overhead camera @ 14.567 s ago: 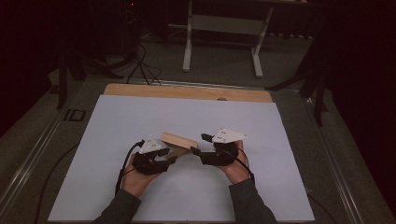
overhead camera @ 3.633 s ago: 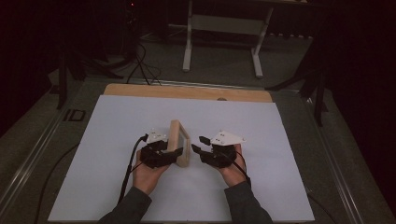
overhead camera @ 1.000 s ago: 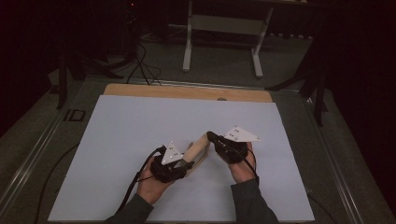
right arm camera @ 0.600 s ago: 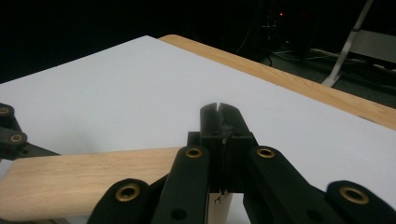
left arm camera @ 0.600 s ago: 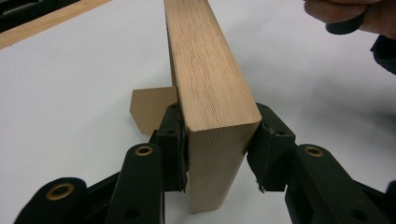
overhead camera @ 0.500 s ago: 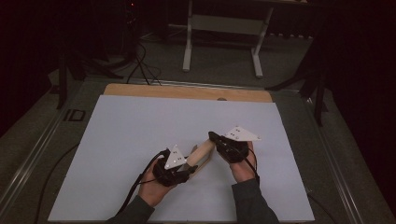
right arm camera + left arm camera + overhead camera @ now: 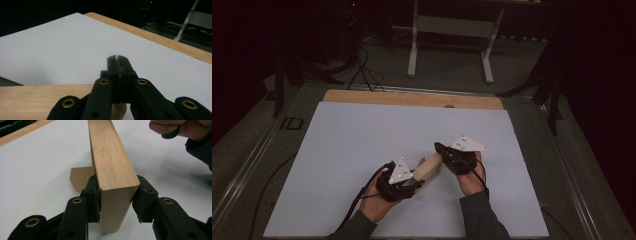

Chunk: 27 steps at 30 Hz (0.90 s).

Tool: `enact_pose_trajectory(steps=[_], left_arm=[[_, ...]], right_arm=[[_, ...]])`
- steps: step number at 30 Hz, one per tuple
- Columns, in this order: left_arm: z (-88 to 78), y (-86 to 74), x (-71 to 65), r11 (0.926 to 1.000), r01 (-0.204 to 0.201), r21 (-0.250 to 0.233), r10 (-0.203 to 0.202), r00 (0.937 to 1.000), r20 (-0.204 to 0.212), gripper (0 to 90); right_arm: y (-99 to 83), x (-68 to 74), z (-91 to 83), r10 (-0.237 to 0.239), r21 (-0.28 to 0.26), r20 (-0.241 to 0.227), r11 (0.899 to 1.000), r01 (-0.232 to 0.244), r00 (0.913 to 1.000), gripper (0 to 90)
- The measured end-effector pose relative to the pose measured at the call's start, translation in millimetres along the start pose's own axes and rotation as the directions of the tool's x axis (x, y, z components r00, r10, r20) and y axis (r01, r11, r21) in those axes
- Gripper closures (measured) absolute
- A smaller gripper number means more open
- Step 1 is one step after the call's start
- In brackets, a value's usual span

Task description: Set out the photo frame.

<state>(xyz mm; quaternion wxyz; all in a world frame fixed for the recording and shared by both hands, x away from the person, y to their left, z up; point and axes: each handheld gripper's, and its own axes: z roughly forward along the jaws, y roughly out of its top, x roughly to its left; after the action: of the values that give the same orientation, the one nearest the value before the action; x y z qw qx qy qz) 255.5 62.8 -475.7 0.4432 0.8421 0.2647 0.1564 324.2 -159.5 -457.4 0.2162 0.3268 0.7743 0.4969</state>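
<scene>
Between my left gripper (image 7: 116, 202) jaws sits a smooth, grainy wooden block (image 7: 110, 165), pinched; my right gripper (image 7: 117, 58) is pressed together, empty.

a dim room with dark walls; a white table top (image 7: 362, 145) edged at its far side by a wooden strip (image 7: 412, 98), grey floor (image 7: 452, 65) beyond, a white metal stand (image 7: 452, 30), black cables (image 7: 362, 60)

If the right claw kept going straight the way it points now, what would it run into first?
Probably nothing close: the right claw, its jaws shut, points across the bare white table surface toward the wooden strip along its far edge. The wooden block lies beside and under the jaws, not ahead. Depth is unclear.
</scene>
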Motion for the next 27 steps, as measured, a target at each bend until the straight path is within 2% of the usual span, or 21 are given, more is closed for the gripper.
enact_pose_trajectory(steps=[7, 13, 16, 20, 21, 27], left_arm=[[-0.4, -0.6, 1.3, 1.0, -0.003, 0.002, 0.003, 0.9999, -0.011, 60.2], [-2.7, -2.4, 9.8, 0.9993, 0.036, 0.008, -0.036, 0.9981, -0.051, 58.6], [-3.3, -3.4, 13.2, 0.9984, 0.056, 0.008, -0.056, 0.9972, -0.05, 57.7], [-3.1, -3.4, 12.7, 0.9988, 0.048, 0.008, -0.047, 0.997, -0.061, 57.0], [-3.3, -3.4, 13.2, 0.9989, 0.046, 0.009, -0.045, 0.9961, -0.076, 56.4], [-3.9, -3.8, 16.6, 0.998, 0.063, 0.011, -0.062, 0.993, -0.101, 54.9]], right_arm=[[0.1, -0.5, 0.0, 0.008, 0.003, -0.001, 1.0, -0.008, 1.0, 89.3], [-0.1, -2.5, -1.0, 0.023, 0.011, 0.002, 1.0, -0.023, 0.9997, 89.5], [-0.3, -3.2, -1.2, 0.031, 0.011, 0.0, 0.999, -0.031, 0.9995, 89.5], [0.0, -3.6, -1.8, 0.032, 0.015, 0.0, 0.999, -0.032, 0.9995, 89.6], [0.1, -3.7, -2.0, 0.034, 0.017, -0.001, 0.999, -0.034, 0.9994, 89.6], [1.3, -3.6, -3.5, 0.027, 0.032, 0.005, 0.999, -0.028, 0.9996, 89.7]])
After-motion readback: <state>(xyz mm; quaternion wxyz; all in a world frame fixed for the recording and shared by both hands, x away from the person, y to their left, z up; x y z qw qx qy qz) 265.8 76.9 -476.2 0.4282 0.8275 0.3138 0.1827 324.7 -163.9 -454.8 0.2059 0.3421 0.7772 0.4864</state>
